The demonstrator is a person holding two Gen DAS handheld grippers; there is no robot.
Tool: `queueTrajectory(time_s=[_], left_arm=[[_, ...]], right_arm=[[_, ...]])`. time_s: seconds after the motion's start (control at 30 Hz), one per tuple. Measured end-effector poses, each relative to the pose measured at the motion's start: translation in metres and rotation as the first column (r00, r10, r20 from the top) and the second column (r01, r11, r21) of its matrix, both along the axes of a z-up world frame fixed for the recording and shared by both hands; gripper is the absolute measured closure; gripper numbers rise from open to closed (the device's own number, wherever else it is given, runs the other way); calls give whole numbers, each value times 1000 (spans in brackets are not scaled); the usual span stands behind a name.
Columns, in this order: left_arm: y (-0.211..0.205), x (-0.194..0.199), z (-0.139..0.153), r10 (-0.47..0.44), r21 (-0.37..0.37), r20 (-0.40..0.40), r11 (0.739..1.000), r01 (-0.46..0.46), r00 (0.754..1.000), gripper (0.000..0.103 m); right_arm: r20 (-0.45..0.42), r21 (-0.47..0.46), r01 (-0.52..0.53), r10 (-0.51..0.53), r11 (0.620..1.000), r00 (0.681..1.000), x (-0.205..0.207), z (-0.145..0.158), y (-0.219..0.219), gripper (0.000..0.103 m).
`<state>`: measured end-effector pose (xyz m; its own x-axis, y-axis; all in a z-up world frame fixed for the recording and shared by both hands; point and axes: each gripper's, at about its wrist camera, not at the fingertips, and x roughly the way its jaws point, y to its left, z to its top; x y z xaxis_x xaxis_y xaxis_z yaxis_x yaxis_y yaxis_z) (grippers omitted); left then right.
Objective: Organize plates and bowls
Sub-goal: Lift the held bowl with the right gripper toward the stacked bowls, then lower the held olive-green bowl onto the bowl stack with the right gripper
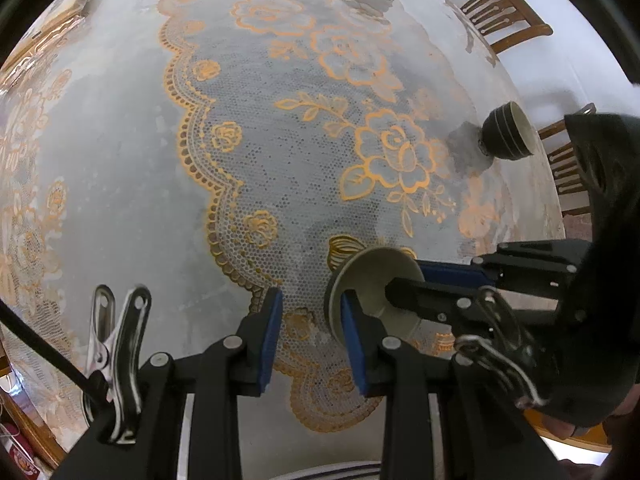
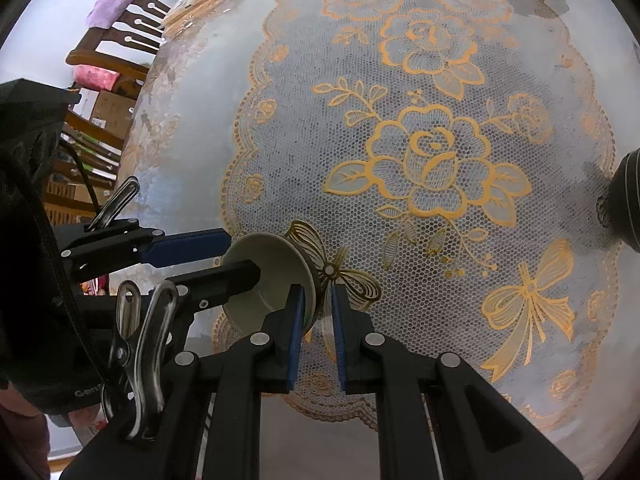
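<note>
Both tools meet at one small cream-lined, dark-sided ceramic bowl point(image 2: 272, 280) above the lace-covered table point(image 2: 440, 160); the right hand-held gripper point(image 2: 314, 320) pinches its rim, jaws nearly together; the left hand-held gripper point(image 1: 312, 336) stands part spread, one pad point(image 1: 352, 320) against the bowl's outer wall; a second dark ribbed bowl point(image 1: 508, 130) sits well apart.

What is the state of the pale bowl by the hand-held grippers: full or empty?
Empty. The bowl shows a bare pale inside in both wrist views.

Two wrist views, close above the table point(image 1: 120, 184)

Each faces steeply down along its claw; both share the cream bowl point(image 1: 376, 280) point(image 2: 268, 276) between the claws.
</note>
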<state>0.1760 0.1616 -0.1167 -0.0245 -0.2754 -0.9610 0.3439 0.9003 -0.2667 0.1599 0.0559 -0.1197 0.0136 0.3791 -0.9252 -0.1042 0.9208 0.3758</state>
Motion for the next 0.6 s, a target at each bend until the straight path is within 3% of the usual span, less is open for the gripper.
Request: queueTrajectory(time_s=[0.37,0.5,0.6], left_arm=[[-4,-2,2,-28,0,30,1000,28,999,78],[-7,-5,5,-56,-27,49,998,58,997,93],[-13,-10,9,-102,-20,86,994,104,991,95]], right_arm=[[0,-1,0,0,1000,1000,0,0,0,90],[29,9,-15,15,1000,999,-3,3,3,96],[36,4,-14,14,1000,999,-4,3,3,97]])
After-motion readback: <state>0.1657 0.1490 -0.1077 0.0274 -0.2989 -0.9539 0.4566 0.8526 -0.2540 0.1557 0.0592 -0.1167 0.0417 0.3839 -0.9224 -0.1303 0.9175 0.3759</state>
